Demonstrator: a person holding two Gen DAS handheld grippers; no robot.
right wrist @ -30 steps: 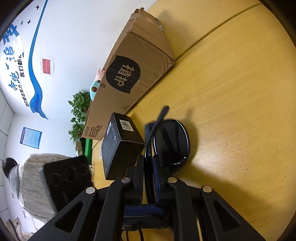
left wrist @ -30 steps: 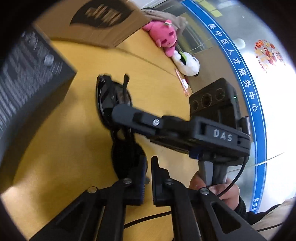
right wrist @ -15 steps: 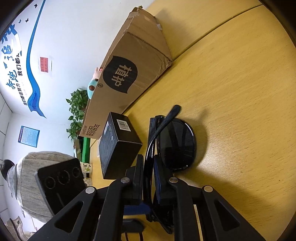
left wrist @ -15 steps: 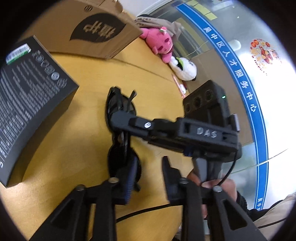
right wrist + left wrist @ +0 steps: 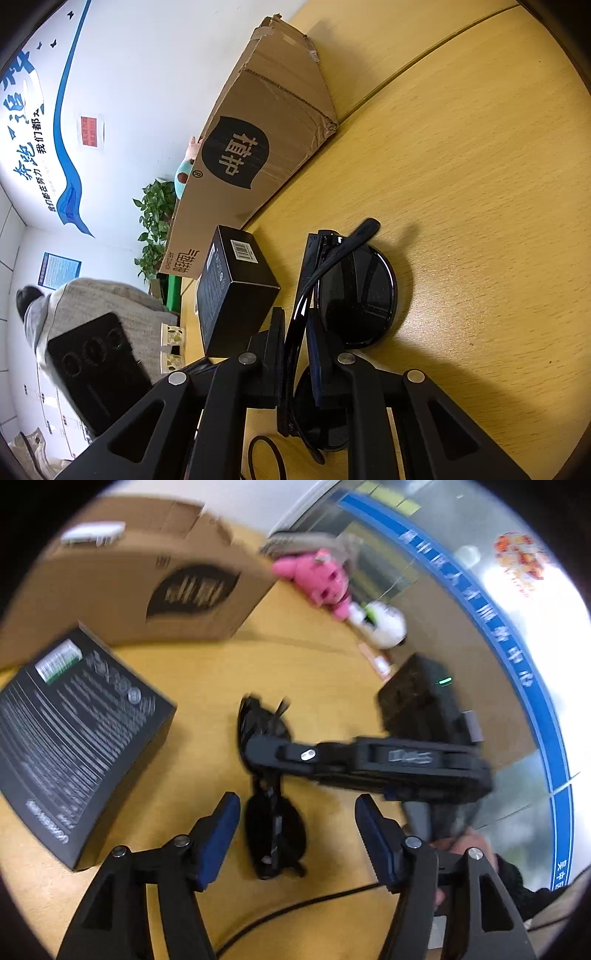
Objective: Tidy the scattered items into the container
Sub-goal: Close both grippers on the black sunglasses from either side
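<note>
Currently the sunglasses [image 5: 354,295] are pinched at the frame between the jaws of the right gripper [image 5: 295,354], one lens lying on the table [image 5: 480,184] just ahead of the tips. The left gripper [image 5: 295,830] is held wide, gripping nothing; the near lens sits between its jaws, the long axis of the sunglasses running straight ahead along them. The right gripper is judged better placed for the lift. A black box [image 5: 236,288] is noted left of the right jaws. Farther off, ahead and left, stands the carton [image 5: 258,147], presumably the container.
</note>
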